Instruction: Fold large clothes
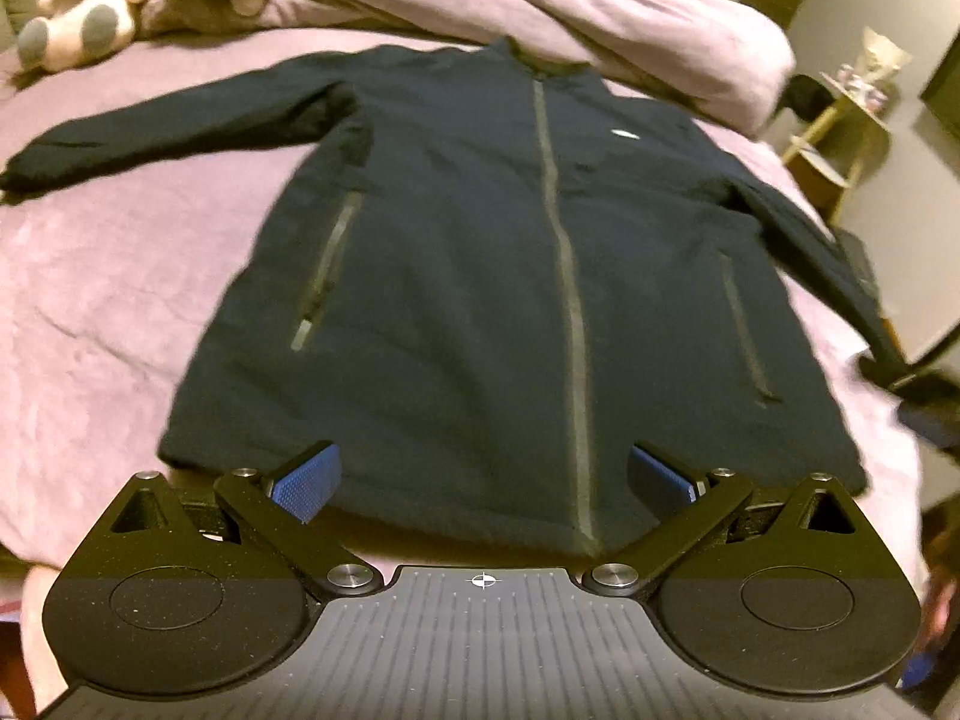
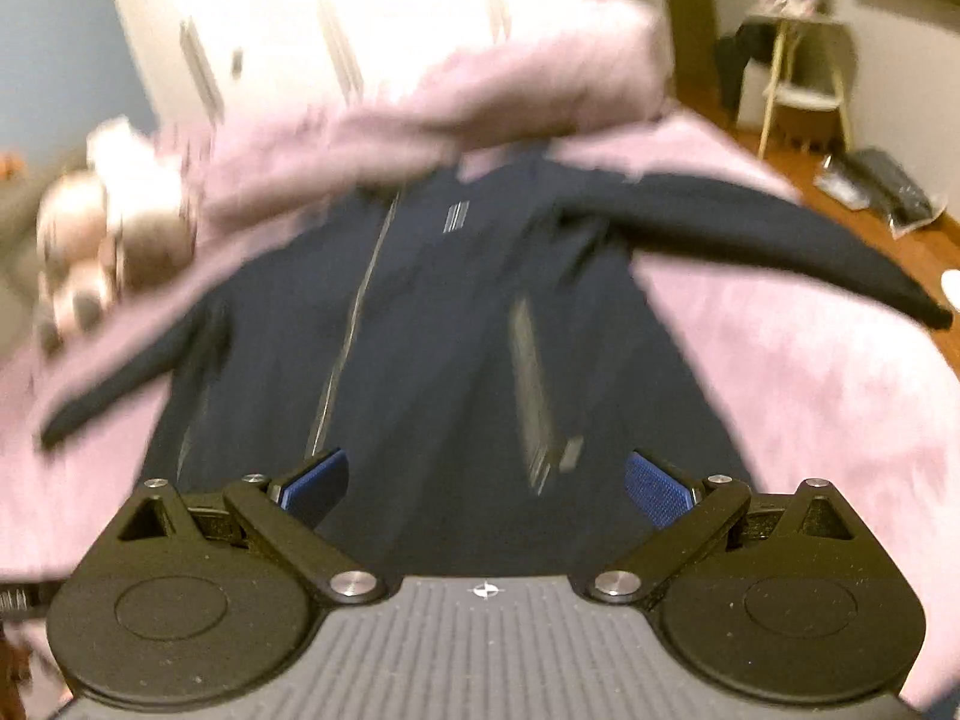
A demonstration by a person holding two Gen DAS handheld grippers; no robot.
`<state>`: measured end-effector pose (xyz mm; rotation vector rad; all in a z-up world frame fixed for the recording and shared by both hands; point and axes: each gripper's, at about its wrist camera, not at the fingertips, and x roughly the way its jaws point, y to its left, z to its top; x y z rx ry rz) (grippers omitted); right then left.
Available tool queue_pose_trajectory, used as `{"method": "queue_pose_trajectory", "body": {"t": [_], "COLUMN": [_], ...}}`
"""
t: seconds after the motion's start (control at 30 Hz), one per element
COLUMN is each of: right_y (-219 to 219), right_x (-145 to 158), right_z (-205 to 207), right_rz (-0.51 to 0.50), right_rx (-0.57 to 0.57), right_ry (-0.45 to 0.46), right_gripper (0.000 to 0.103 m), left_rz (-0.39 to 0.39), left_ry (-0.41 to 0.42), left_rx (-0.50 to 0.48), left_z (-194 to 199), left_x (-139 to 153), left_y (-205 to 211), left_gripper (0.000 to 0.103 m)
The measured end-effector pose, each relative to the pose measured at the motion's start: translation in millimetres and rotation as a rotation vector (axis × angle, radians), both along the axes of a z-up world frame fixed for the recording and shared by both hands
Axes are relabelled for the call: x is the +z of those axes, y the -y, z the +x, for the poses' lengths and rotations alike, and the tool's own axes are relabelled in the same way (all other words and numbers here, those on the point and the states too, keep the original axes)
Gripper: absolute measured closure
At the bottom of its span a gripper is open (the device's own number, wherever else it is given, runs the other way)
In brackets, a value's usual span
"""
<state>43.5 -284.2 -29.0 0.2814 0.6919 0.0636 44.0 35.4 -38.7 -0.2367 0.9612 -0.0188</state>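
A dark navy zip-up jacket [image 1: 480,276] lies flat, front up, on the pink bed, sleeves spread to both sides. My left gripper [image 1: 483,480] is open, its blue pads just above the jacket's bottom hem, straddling the grey centre zip. In the right wrist view the same jacket [image 2: 444,348] looks blurred. My right gripper [image 2: 485,486] is open over the lower right part of the body, near a pocket zip [image 2: 534,396]. Neither holds any cloth. The right sleeve [image 2: 780,240] stretches toward the bed's edge.
A pink sheet [image 1: 102,300] covers the bed, with a bunched pink duvet [image 1: 600,18] behind the collar. Stuffed toys [image 1: 102,6] sit at the far left corner. A small stool-like table [image 2: 804,72] and items on the wooden floor [image 2: 882,186] stand beyond the bed's right side.
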Motion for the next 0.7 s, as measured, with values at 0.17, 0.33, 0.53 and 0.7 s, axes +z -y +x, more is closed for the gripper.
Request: {"method": "queue_pose_trajectory", "body": {"t": [0.17, 0.33, 0.53, 0.7], "right_y": [92.3, 199.2, 288.2, 315.2], "right_x": [-19.4, -55.5, -125.3, -163.2], "right_z": [49.8, 93.0, 114.2, 117.6], "right_rz": [0.192, 0.415, 0.779, 0.918], "right_rx": [-0.181, -0.495, -0.816, -0.978], "right_ry": [0.039, 0.068, 0.068, 0.127], "right_gripper": [0.004, 0.021, 0.051, 0.067], "left_rz": [0.059, 0.093, 0.062, 0.074], "left_ry": [-0.025, -0.008, -0.040, -0.082], "left_rx": [0.071, 0.098, 0.113, 0.112], "left_z": [35.6, 70.7, 100.7, 112.1], "left_x": [-15.7, -28.1, -49.4, -64.8], "left_y": [-12.3, -19.3, -20.0, -18.2], "left_gripper": [0.000, 0.000, 0.000, 0.000]}}
